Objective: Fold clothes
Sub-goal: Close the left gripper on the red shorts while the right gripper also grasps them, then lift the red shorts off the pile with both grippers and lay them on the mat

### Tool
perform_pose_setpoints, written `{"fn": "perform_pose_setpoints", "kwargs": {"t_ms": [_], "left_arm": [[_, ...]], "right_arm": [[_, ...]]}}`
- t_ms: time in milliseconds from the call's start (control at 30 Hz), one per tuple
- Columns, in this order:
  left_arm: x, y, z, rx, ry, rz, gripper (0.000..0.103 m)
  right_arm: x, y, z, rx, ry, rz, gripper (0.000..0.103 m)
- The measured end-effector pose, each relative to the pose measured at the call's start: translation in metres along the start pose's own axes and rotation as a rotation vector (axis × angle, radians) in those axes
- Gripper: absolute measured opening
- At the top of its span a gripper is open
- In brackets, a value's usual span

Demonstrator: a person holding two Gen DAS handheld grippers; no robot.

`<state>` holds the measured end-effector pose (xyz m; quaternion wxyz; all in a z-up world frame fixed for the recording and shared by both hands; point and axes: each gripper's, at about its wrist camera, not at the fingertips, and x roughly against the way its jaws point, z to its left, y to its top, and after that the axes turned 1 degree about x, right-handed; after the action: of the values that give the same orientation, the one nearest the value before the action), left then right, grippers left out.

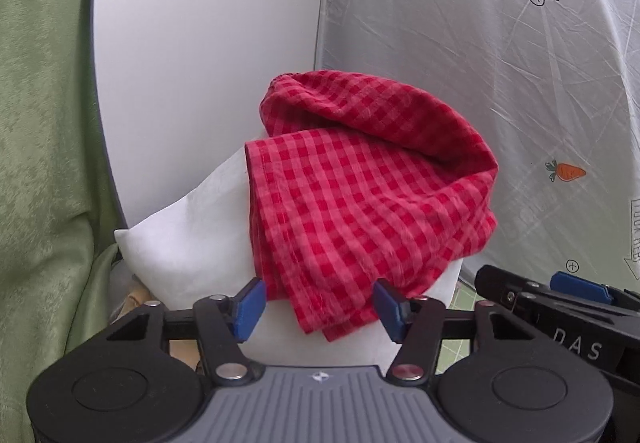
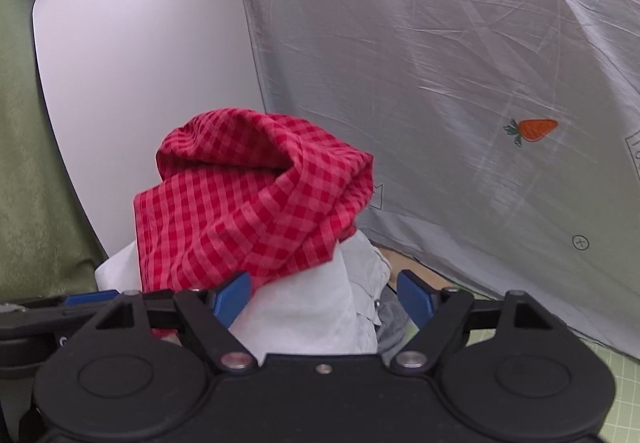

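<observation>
Red gingham garment (image 1: 360,199) bunched atop white pile (image 1: 188,243); left gripper (image 1: 320,313), right gripper (image 2: 324,299) agape, seemingly empty.

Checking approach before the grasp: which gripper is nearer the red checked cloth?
Left. The left gripper is open with the red checked cloth hanging between its fingers; the right gripper is open beside it, over white fabric.

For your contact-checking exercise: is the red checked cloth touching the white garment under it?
Touching. The left wrist view shows the red checked cloth draped directly over the white garment, with no gap.
</observation>
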<state>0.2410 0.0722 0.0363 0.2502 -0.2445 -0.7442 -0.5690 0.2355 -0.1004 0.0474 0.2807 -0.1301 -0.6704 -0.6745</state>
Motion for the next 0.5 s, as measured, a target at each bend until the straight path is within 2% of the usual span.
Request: {"fn": "perform_pose_setpoints", "kwargs": {"t_ms": [33,67,100,167,200,233,300,433,500], "left_arm": [[-0.006,0.005,0.002,0.007,-0.014,0.007,0.031],[-0.013,0.01,0.003,0.013,-0.028,0.014,0.024],[-0.018,0.013,0.004,0.016,-0.035,0.02,0.013],[-0.025,0.018,0.005,0.019,-0.048,0.025,0.004],[-0.028,0.019,0.005,0.026,-0.055,0.03,0.001],[-0.029,0.018,0.005,0.03,-0.06,0.029,0.0],[-0.027,0.017,0.003,0.028,-0.071,0.02,0.0],[-0.011,0.01,-0.007,0.001,-0.093,-0.003,0.0],[0.003,0.003,-0.017,-0.021,-0.107,-0.016,0.0]], "right_arm": [[-0.008,0.006,0.002,-0.011,0.015,-0.007,0.078],[-0.015,0.01,0.003,-0.019,0.034,-0.004,0.077],[-0.023,0.013,0.004,-0.027,0.053,-0.001,0.071],[-0.037,0.018,0.007,-0.037,0.089,0.016,0.053],[-0.043,0.018,0.008,-0.033,0.102,0.028,0.037],[-0.046,0.017,0.009,-0.028,0.109,0.028,0.021],[-0.041,0.012,0.008,-0.02,0.112,-0.002,0.008],[-0.016,0.002,0.005,-0.003,0.099,-0.078,0.004],[0.005,-0.005,0.0,0.009,0.057,-0.117,0.004]]}}
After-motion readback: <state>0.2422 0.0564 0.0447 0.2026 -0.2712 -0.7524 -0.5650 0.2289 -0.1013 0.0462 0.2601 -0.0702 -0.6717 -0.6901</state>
